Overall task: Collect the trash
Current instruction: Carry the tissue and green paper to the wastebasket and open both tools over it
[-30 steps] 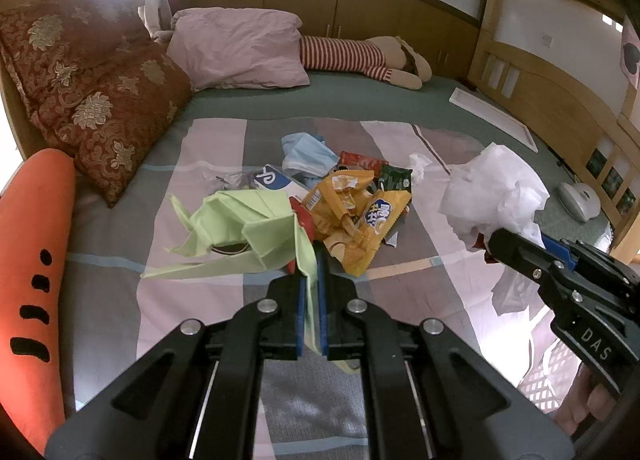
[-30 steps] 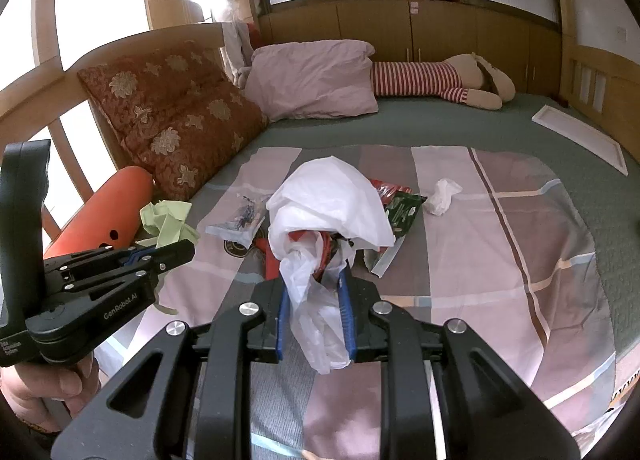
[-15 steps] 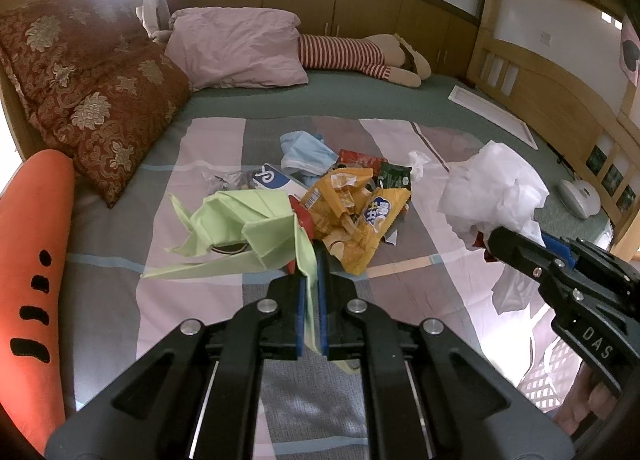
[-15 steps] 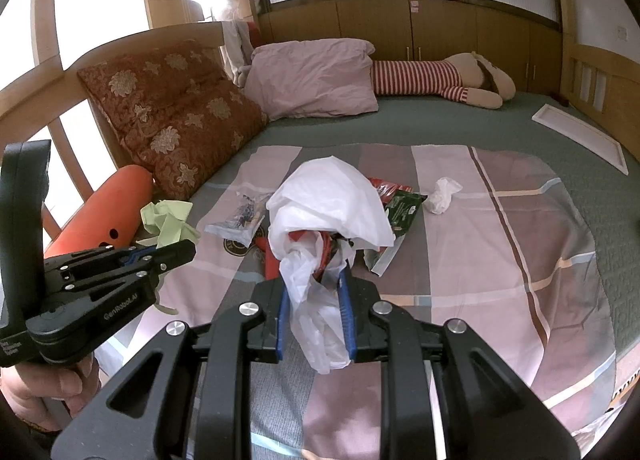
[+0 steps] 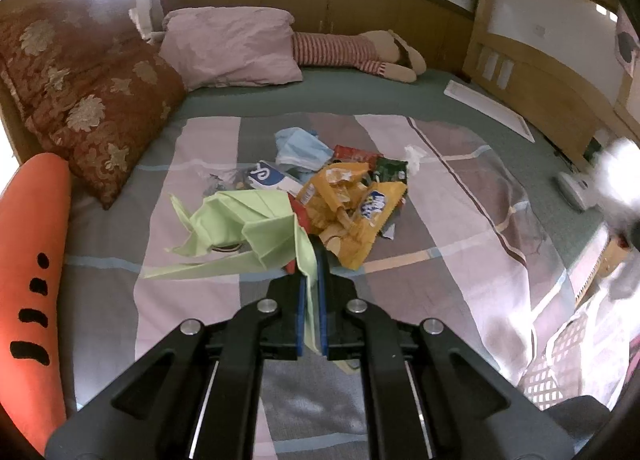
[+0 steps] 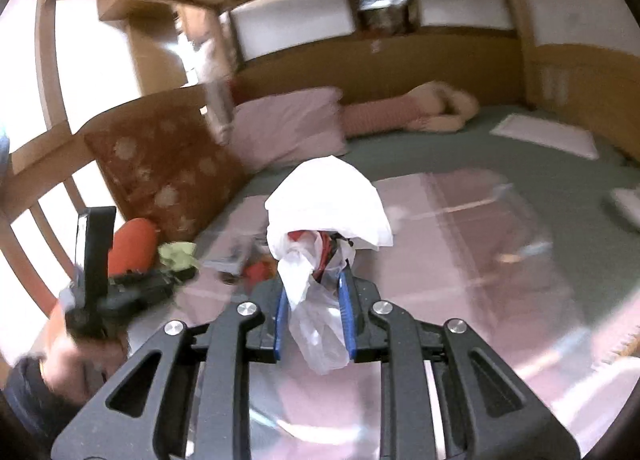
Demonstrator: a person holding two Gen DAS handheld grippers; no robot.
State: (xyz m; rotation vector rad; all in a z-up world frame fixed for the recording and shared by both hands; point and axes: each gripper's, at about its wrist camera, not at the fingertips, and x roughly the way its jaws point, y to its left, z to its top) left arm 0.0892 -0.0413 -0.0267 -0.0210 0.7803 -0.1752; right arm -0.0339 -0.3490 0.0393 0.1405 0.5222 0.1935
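On the bed's striped blanket (image 5: pixel 460 219), my left jaws (image 5: pixel 312 260) pinch a folded pale-green paper sheet (image 5: pixel 244 219); my right jaws (image 6: pixel 314 280) clamp a crumpled white plastic bag (image 6: pixel 326 199). Yellow snack wrappers (image 5: pixel 352 211) and a blue mask (image 5: pixel 300 145) remain uncollected.

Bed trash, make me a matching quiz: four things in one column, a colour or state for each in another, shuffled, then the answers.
Things:
1. folded paper
2. plastic bag
3. chip bag
4. face mask

States:
A. yellow, lying in the pile
B. white, clamped in the right hand-held gripper
C. light blue, at the pile's far side
D. pale green, clamped in the left hand-held gripper

Pairs: 1-D, 2-B, 3-A, 4-C
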